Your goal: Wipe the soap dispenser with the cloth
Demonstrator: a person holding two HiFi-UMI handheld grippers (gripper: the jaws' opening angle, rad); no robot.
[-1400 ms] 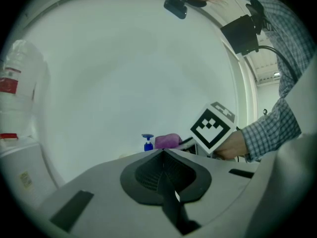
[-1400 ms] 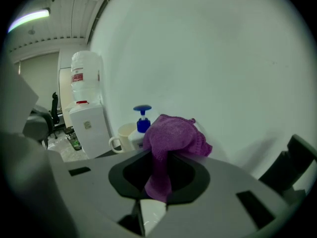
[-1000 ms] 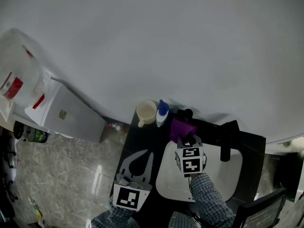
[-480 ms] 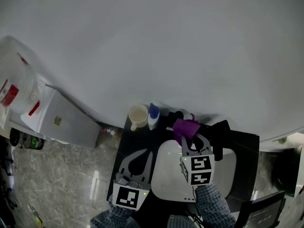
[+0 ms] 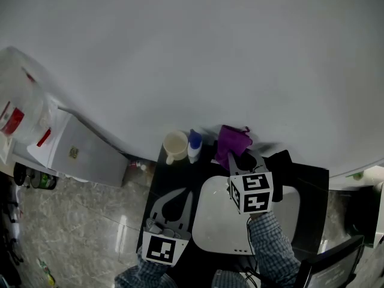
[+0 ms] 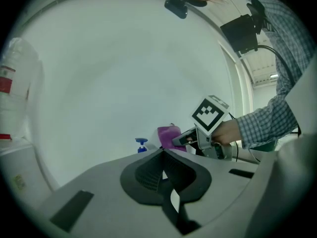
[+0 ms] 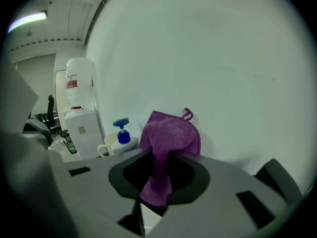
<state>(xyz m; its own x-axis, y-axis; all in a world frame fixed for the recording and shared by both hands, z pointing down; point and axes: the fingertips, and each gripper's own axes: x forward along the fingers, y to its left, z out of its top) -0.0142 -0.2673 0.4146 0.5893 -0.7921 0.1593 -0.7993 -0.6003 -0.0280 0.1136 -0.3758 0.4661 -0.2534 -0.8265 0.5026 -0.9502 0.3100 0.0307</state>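
Your right gripper (image 7: pixel 157 182) is clenched on the purple cloth (image 7: pixel 169 133). One fold runs down between the jaws and the rest bunches up above them, with a small loop on top. In the head view the right gripper (image 5: pixel 237 156) reaches over the back rim of the white sink (image 5: pixel 210 221). There the cloth (image 5: pixel 233 140) sits up by the wall, right of the dispenser (image 5: pixel 194 141) and apart from it.

The dispenser (image 7: pixel 121 132) has a blue pump. It stands at the back left corner of the counter (image 5: pixel 167 174), by the wall, with a cream cup (image 5: pixel 175 145) just beside it on its left.

Your left gripper (image 6: pixel 163 168) has its jaws pressed together with nothing between them. In the head view the left gripper (image 5: pixel 179 200) hangs over the counter's left side, beside the sink's left edge and short of the dispenser.

A dark faucet (image 5: pixel 281 167) stands at the sink's back right. Left of the counter, a white water cooler (image 5: pixel 78 152) stands on the floor.
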